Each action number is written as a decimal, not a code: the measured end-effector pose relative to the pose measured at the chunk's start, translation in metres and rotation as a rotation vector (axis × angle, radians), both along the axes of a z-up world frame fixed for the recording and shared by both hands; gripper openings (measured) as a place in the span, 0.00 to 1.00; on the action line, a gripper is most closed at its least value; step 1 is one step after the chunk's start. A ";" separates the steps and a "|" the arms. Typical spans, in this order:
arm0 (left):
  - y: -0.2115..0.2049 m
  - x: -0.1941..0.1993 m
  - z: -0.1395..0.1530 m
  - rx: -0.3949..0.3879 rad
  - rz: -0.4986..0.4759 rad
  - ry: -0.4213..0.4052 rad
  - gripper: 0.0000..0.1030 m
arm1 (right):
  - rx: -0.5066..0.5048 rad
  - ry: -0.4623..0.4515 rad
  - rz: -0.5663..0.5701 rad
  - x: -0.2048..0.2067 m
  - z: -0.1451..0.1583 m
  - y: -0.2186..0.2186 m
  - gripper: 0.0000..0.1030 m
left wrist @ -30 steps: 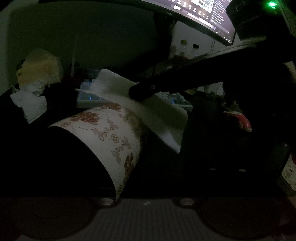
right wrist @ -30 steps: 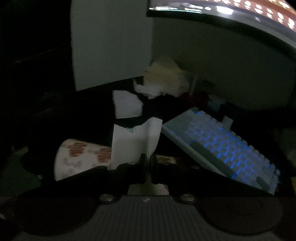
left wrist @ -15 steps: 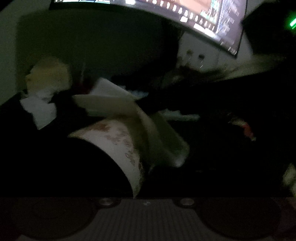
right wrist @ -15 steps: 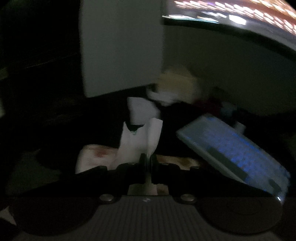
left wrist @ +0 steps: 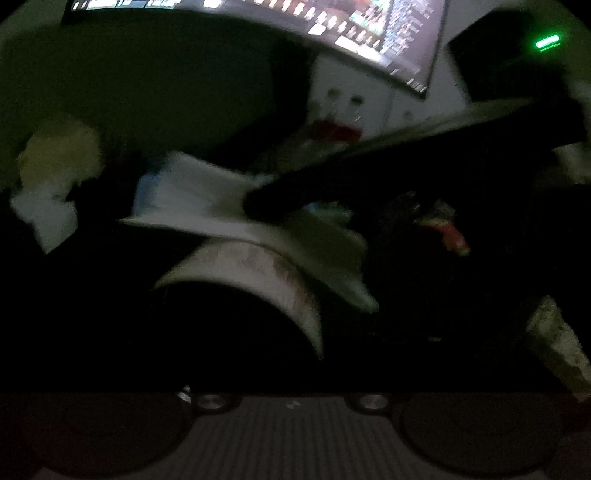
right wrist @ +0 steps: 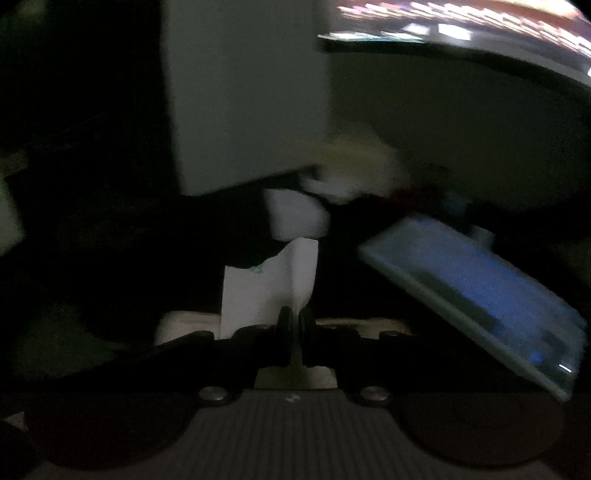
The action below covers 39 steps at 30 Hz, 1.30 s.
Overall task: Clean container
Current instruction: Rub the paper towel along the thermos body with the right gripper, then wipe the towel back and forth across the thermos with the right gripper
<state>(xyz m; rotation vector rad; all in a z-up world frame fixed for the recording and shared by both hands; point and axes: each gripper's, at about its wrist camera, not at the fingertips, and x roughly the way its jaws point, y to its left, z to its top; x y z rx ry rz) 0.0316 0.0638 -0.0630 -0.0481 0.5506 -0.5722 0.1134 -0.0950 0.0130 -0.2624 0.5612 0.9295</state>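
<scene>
Dim room, both views blurred. The right gripper [right wrist: 294, 320] is pinching a white paper towel [right wrist: 266, 291] between its closed fingers; the sheet is standing up above the fingertips and a bit of it is showing below, behind the jaws. From the left wrist view, the right gripper's dark fingers [left wrist: 280, 195] are coming in from the upper right and pressing the paper towel [left wrist: 207, 199] down over the top edge of the container [left wrist: 266, 269]. The container is a pale patterned cup or tub with reddish marks, lying tilted on its side low in the centre of the view, its dark opening facing the left camera. The towel is draping over the container's upper side and hanging off to the right of it.

The left gripper's own fingers are lost in the dark at the bottom of its view; cannot tell whether it is open or closed, or whether it is holding the container.

Behind, on the dark counter [left wrist: 424, 302]: a crumpled pile of used tissues [left wrist: 55, 173] to the left, a backlit keyboard [right wrist: 480, 291] glowing blue to the right, and a curved monitor [left wrist: 332, 33] shining overhead. A green indicator light [left wrist: 548, 42] is glowing upper right.
</scene>
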 end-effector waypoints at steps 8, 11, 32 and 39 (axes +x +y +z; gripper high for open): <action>0.003 -0.004 -0.001 0.005 0.012 0.003 0.67 | -0.055 -0.041 -0.166 0.037 -0.006 -0.006 0.07; -0.002 -0.010 -0.003 0.023 0.004 -0.015 0.74 | -0.045 -0.007 -0.239 0.051 -0.007 -0.013 0.07; -0.002 0.001 -0.004 -0.075 -0.035 -0.007 1.00 | 0.057 -0.031 0.023 0.001 -0.004 0.009 0.07; 0.017 0.003 -0.005 -0.143 -0.021 0.015 1.00 | 0.023 -0.033 -0.190 0.042 -0.009 -0.005 0.08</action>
